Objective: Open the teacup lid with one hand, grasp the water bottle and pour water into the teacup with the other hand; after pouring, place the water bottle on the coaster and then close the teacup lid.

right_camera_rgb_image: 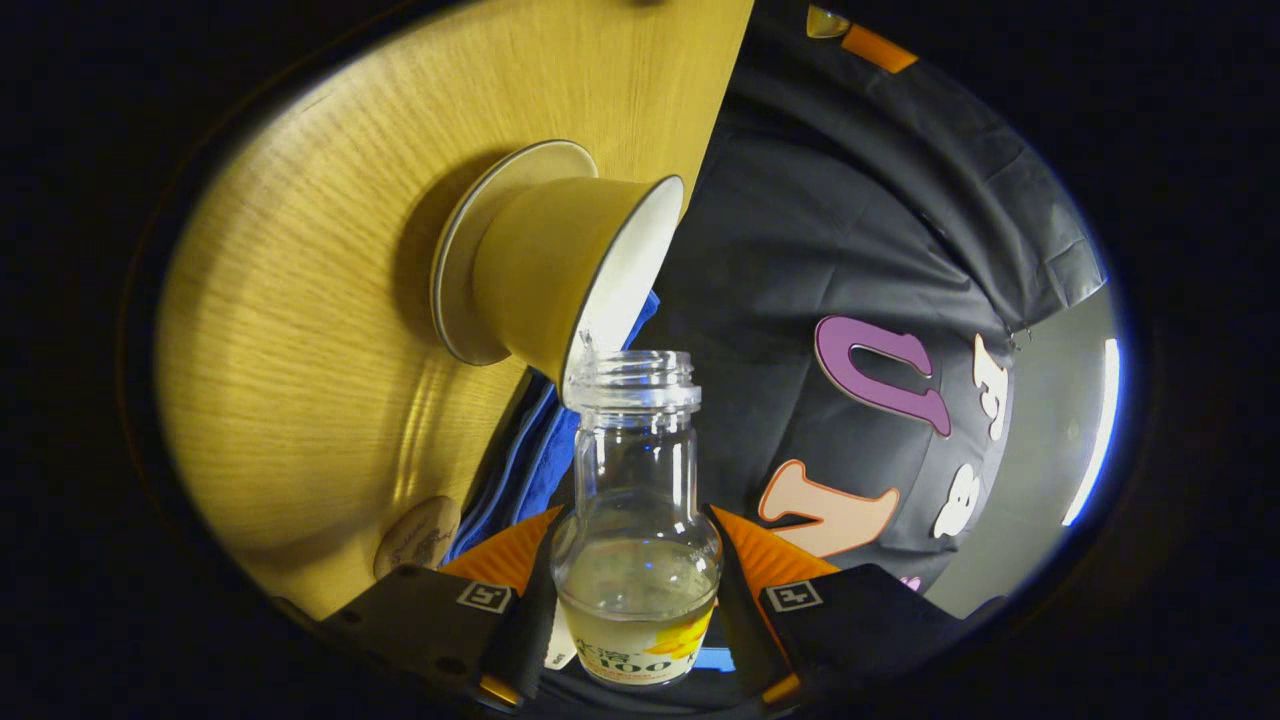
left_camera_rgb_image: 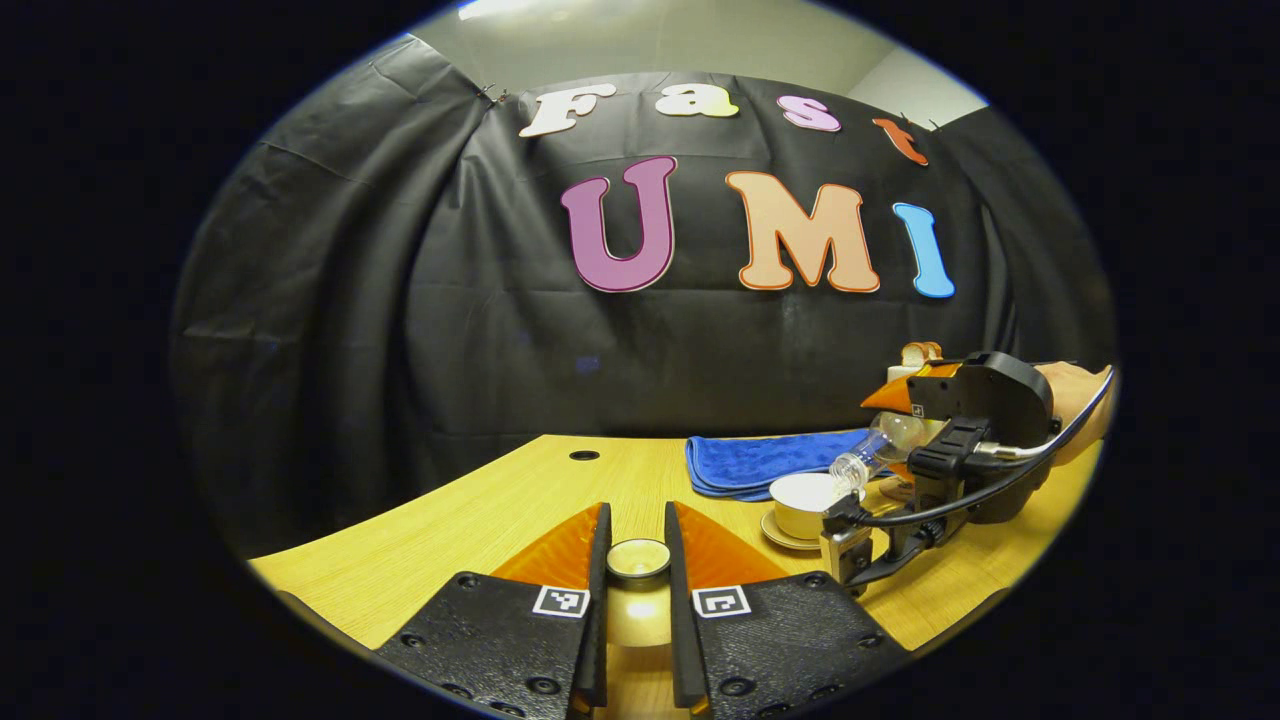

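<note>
1. Wood-grain yellow tabletop [left_camera_rgb_image: 480, 520] spreads under both grippers; a small dark round hole [left_camera_rgb_image: 584, 455] sits in it toward 11 o'clock of the left gripper view
2. Left gripper [left_camera_rgb_image: 637, 545] has its two fingers pressed on the small round lid of the teacup [left_camera_rgb_image: 638, 558], held above the table at 6 o'clock of its own view
3. Cream, open teacup [left_camera_rgb_image: 803, 502] stands on a matching round saucer [left_camera_rgb_image: 785, 540] at 4 o'clock in the left gripper view, its mouth uncovered
4. Folded blue towel [left_camera_rgb_image: 760, 462] lies just behind the cup, and a pale object with a tan top [left_camera_rgb_image: 920, 355] stands beyond it, too small to identify
5. Right gripper [right_camera_rgb_image: 636, 560] grips a clear glass water bottle [right_camera_rgb_image: 637, 500], one finger on each side of its body; the bottle is tilted with its uncapped threaded mouth at the cup's rim, and some water sits in its lower part by the label
6. In the left gripper view that gripper's black body and looping cable [left_camera_rgb_image: 960, 505] hang at 3 o'clock, beside and above the cup, with a bare forearm [left_camera_rgb_image: 1075, 395] behind
7. Round pale coaster [right_camera_rgb_image: 420, 535] lies on the table at 7 o'clock of the right gripper view, near the towel's edge
8. Open tabletop runs from the cup toward 9 o'clock in the left gripper view up to the table's curved near edge; black cloth wall [left_camera_rgb_image: 400, 300] closes the far side
</note>
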